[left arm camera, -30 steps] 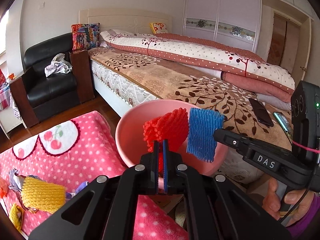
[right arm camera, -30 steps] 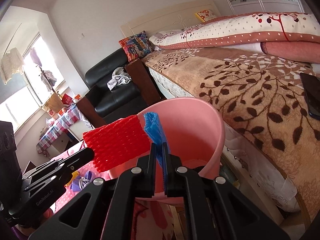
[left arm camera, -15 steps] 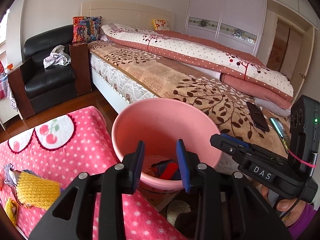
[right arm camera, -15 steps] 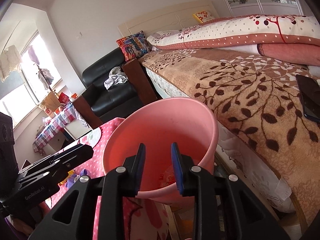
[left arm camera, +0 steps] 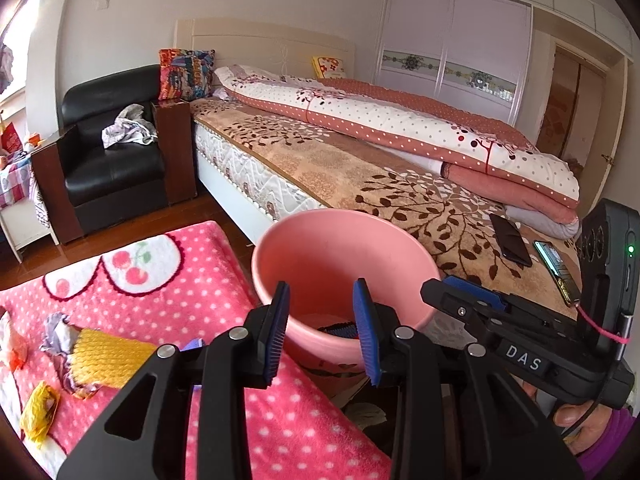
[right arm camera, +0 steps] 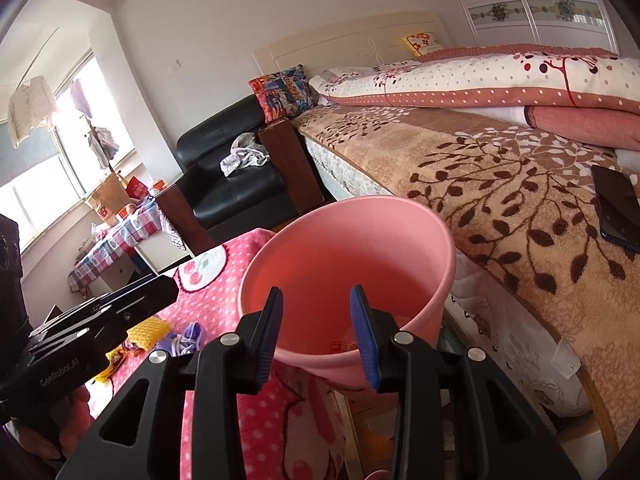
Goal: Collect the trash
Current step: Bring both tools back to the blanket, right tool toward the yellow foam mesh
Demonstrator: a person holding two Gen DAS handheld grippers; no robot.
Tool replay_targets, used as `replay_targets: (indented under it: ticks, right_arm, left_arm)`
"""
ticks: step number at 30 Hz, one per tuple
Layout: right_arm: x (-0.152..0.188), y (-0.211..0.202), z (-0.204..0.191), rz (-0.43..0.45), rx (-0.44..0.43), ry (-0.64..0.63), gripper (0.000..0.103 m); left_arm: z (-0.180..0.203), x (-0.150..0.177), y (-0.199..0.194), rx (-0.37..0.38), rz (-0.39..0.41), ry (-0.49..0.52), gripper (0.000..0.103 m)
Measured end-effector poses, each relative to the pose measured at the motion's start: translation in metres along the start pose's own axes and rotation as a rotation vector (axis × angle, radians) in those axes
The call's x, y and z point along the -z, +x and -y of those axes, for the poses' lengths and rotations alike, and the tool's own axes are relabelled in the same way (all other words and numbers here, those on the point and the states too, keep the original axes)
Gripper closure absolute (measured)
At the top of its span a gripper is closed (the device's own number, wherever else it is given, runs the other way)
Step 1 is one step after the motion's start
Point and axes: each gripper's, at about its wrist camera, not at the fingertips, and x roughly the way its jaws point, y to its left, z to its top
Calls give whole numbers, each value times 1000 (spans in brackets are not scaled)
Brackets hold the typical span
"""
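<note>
Trash, remaining: yellow foam net (left arm camera: 108,358), crumpled silver wrapper (left arm camera: 60,330) touching its left end, yellow wrapper (left arm camera: 40,412) near the left edge of the pink dotted blanket (left arm camera: 168,280).
Trash, binned: dark and red scraps (left arm camera: 340,329) just visible low inside the bucket.
Pink bucket (left arm camera: 304,256): upright at the blanket's right edge, between blanket and bed (left arm camera: 340,168).
Left gripper (left arm camera: 320,332): jaws spread, nothing between them, over the bucket's near rim.
Right gripper (right arm camera: 316,332): jaws have just been opening; spread, empty, above the bucket's near rim.
Risk, bucket: either gripper could clip the rim on turning away and tip it off the edge.
Risk, wrapper: light and crumpled; could slip from a shallow pinch.
Risk, blanket: plush pile could snag in the jaws beside the net.
Risk, phones (left arm camera: 512,240): on the bed's near edge, close to the right gripper's sweep.
</note>
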Motion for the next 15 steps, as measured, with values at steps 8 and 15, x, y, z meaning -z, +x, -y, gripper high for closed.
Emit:
replay_targets:
  ticks: [8, 15]
  right_arm:
    - [18, -11, -26, -26, -46, -41, 68]
    - [35, -13, -46, -60, -75, -82, 68]
  left_arm:
    - [-17, 18, -30, -59, 1, -35, 70]
    - [-36, 38, -48, -83, -12, -63, 70]
